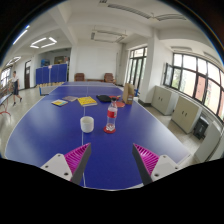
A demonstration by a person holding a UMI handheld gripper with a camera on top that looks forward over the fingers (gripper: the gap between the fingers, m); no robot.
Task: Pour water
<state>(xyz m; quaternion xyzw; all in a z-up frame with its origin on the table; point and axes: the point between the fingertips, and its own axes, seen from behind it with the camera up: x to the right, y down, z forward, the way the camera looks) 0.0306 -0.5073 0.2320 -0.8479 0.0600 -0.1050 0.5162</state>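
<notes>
Currently tool (110, 160) w/ pink pads spread wide, holding nothing; white cup (87, 124) beside red-labelled clear plastic bottle (111, 118) ahead on blue bench (60, 135).

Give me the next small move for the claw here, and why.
Probably ease straight forward toward the clear plastic bottle with the red label. The claw is open and holds nothing, its pink pads well short of the bottle, which stands upright on the blue table beside the small white cup.
</notes>
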